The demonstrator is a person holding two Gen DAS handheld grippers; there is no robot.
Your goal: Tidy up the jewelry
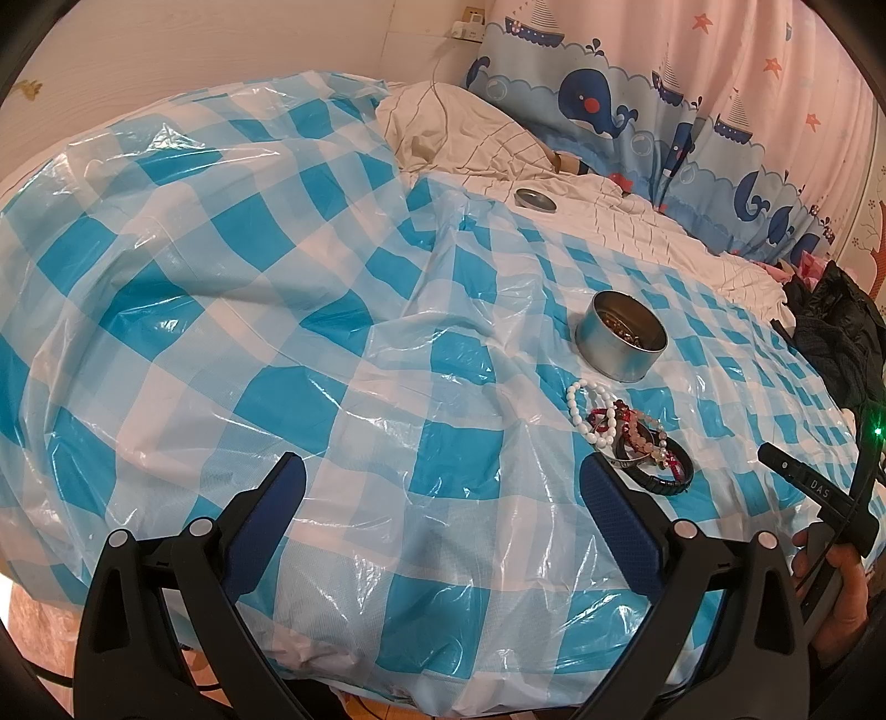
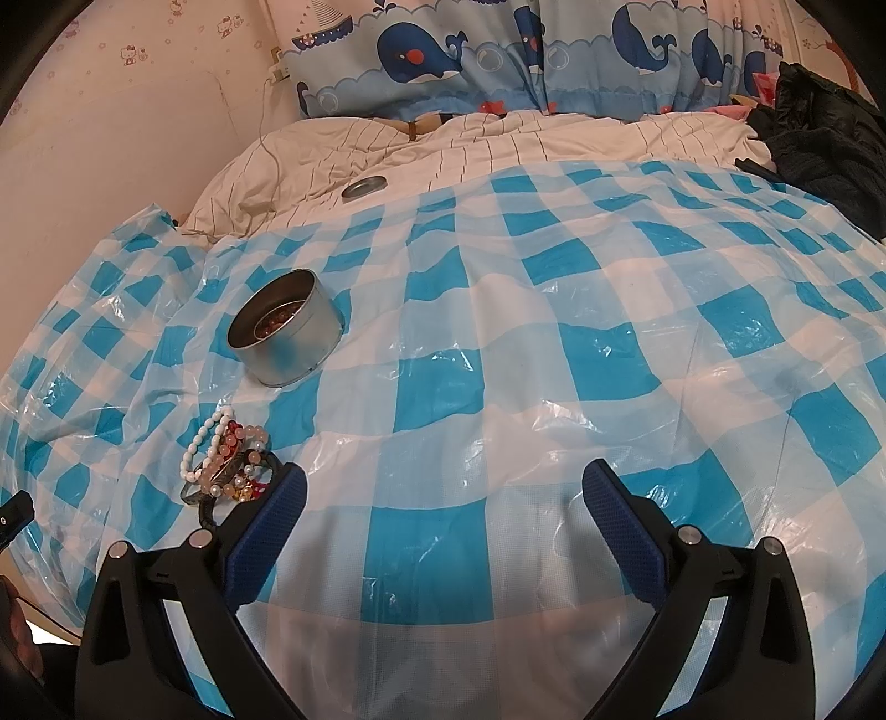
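A pile of bracelets (image 1: 631, 437) lies on the blue-and-white checked plastic sheet (image 1: 332, 332): a white bead one, pink and red bead ones and dark bangles. Just beyond it stands an open round metal tin (image 1: 621, 335) holding some beaded jewelry. My left gripper (image 1: 443, 476) is open and empty, with its right finger close to the pile. In the right wrist view the pile (image 2: 227, 459) lies at my right gripper's left finger, and the tin (image 2: 285, 335) stands beyond. My right gripper (image 2: 443, 482) is open and empty.
The tin's lid (image 1: 534, 199) lies on the striped white bedding (image 1: 637, 221) at the back. A whale-print curtain (image 2: 498, 50) hangs behind the bed. Dark clothing (image 2: 825, 133) is heaped at the far right. A cable (image 2: 271, 160) runs down from a wall socket.
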